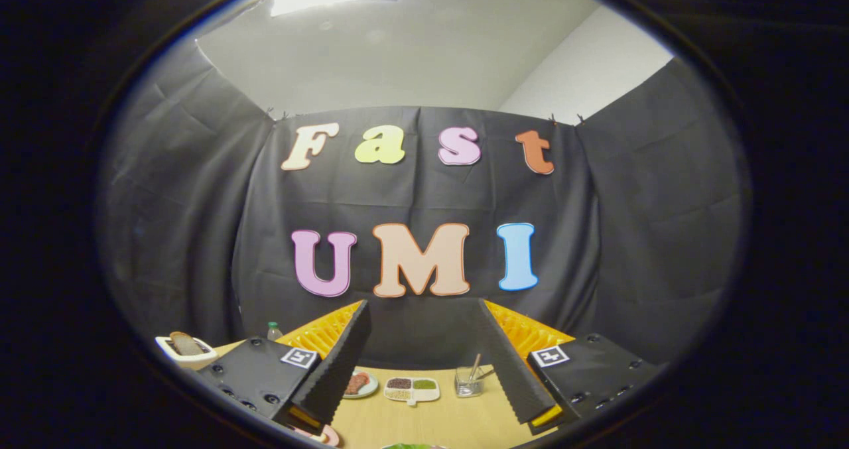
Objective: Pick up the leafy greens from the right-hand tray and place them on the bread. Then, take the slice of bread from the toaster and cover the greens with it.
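Overhead, the gripper (424,343) hangs above the table (464,422) with its fingers spread wide, holding nothing.
Greens (412,446) peek in at six o'clock, below the fingers; toaster (187,353) with a bread slice (186,343) sits at nine o'clock; a plate (361,384), a divided dish (412,388) and a glass (469,381) lie between the fingers.

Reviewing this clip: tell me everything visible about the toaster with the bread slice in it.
The white toaster stands at the far left of the light wooden table, left of and beyond the open gripper, untouched by its fingers. Its body looks like smooth white plastic or enamel with rounded corners. One brown slice of bread sticks up out of its top slot, leaning a little. A small green-capped bottle stands to its right. Its lower part is hidden behind the gripper's body.
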`<move>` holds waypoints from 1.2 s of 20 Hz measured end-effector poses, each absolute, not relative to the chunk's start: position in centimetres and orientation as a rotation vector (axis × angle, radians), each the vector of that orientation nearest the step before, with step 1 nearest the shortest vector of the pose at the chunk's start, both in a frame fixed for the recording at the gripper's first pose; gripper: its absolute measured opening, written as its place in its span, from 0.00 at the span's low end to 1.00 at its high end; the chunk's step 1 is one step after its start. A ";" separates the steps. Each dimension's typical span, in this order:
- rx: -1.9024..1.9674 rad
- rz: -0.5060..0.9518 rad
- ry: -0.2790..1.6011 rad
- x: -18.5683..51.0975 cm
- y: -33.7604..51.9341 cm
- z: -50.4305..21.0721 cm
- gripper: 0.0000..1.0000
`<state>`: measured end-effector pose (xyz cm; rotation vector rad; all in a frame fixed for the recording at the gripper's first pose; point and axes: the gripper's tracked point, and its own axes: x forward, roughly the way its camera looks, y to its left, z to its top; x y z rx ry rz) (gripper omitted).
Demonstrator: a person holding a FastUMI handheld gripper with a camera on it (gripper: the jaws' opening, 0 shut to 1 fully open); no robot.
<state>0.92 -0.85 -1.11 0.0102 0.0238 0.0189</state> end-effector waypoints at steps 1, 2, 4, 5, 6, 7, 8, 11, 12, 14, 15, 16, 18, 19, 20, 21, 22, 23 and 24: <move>0.011 0.019 0.027 1.0 -0.9 -1.2 1.00; 0.011 0.019 0.031 1.1 -1.1 -1.4 1.00; 0.014 0.019 0.042 1.3 -1.3 -1.8 1.00; 0.016 0.020 0.048 1.5 -1.5 -1.9 1.00; 0.018 0.020 0.053 1.6 -1.6 -2.1 1.00; 0.020 0.020 0.054 1.7 -1.9 -2.2 1.00; 0.021 0.021 0.053 1.7 -2.0 -2.2 1.00; 0.023 0.034 0.062 2.2 -2.3 -2.8 1.00; 0.020 0.042 0.071 2.3 -2.4 -3.3 1.00; 0.011 0.057 0.093 2.5 -2.5 -4.3 1.00; 0.008 0.063 0.102 2.7 -2.6 -4.8 1.00; 0.004 0.068 0.114 2.8 -2.7 -5.3 1.00; -0.008 0.085 0.149 3.1 -2.9 -6.9 1.00; -0.012 0.108 0.178 3.1 -2.8 -7.9 1.00; -0.015 0.134 0.205 3.0 -2.5 -9.0 1.00; -0.019 0.167 0.235 3.0 -2.2 -10.0 1.00; -0.032 0.198 0.272 3.0 -2.1 -11.3 1.00; -0.052 0.228 0.311 2.9 -2.0 -12.6 1.00; -0.072 0.257 0.346 2.6 -1.9 -13.9 1.00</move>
